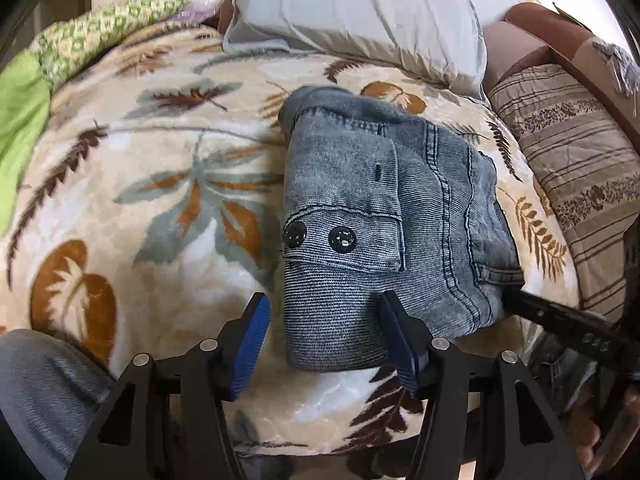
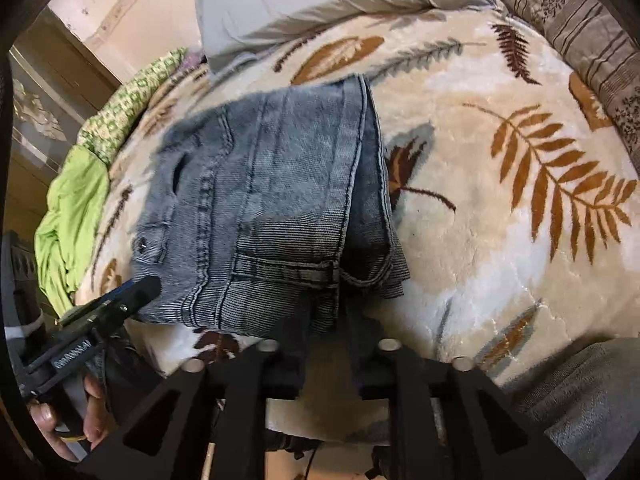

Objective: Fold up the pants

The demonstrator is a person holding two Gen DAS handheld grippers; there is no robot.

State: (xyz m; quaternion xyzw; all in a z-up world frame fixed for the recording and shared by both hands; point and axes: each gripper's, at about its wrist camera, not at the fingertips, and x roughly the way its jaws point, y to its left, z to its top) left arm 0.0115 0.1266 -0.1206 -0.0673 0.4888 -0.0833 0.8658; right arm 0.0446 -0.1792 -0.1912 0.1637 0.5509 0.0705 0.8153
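Folded pants [image 1: 384, 216] lie dead ahead, long axis running away from both tongs; left gripper [image 1: 324, 344] spread wide, straddling near edge; right gripper [image 2: 328, 320] nearer, closure indeterminate.

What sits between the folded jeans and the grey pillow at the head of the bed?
Only bare leaf-print blanket. In both wrist views a strip of it separates the folded jeans from the grey pillow; nothing else rests there.

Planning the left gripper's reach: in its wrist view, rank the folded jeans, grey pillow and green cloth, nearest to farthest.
1. Folded jeans: between the left gripper fingers.
2. Green cloth: far left edge.
3. Grey pillow: top, beyond the jeans.
Cloth and pillow are close to call.
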